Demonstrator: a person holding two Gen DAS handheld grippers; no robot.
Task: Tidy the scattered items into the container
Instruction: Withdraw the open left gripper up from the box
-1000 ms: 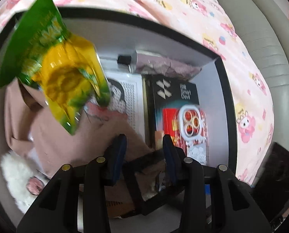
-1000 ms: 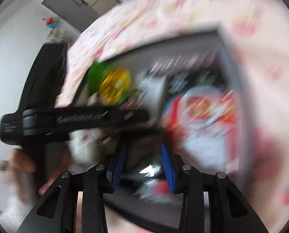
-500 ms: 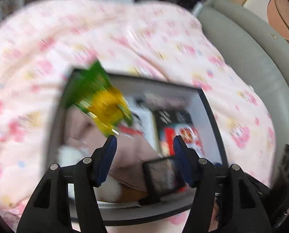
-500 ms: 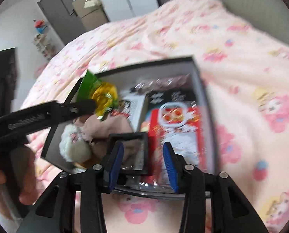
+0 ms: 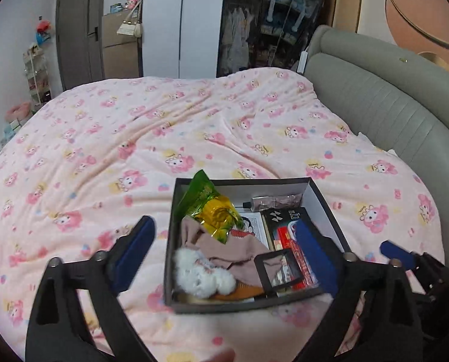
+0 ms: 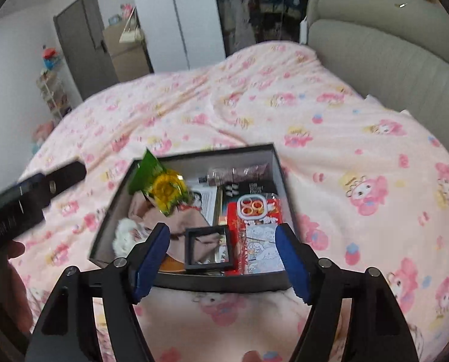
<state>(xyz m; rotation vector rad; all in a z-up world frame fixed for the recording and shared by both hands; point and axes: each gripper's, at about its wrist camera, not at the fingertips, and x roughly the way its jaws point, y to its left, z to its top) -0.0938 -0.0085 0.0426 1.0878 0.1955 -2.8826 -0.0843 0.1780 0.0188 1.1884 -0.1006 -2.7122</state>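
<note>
- The left gripper [image 5: 224,250] fills the lower part of the left wrist view; its jaws are opening, spread wide, and nothing is gripped; the near end of the box merely shows in the gap behind them.
- The right gripper [image 6: 221,259] fills the lower part of the right wrist view; its jaws are opening too, blue pads well apart, holding nothing.
- The container, a dark box [image 5: 324,202] with a pale inside, lies on the pink cartoon-print bedspread [image 5: 110,138] at lower centre of both views.
- Inside it, at upper left, a green and yellow snack packet [image 5: 215,214] pokes above the rim; below that lies a pink cloth [image 5: 224,247] with a white fluffy toy [image 5: 200,274] at the lower left corner.
- A small black square frame [image 6: 209,249] rests on the cloth near the box's front wall; to its right lies a red printed package [image 6: 254,232]; a crumpled tube [image 6: 236,173] lies along the far wall.
- The bedspread around the box is bare of loose items.
- A grey padded headboard [image 5: 384,102] curves along the right edge; a dark door [image 5: 80,33] stands at upper left.
</note>
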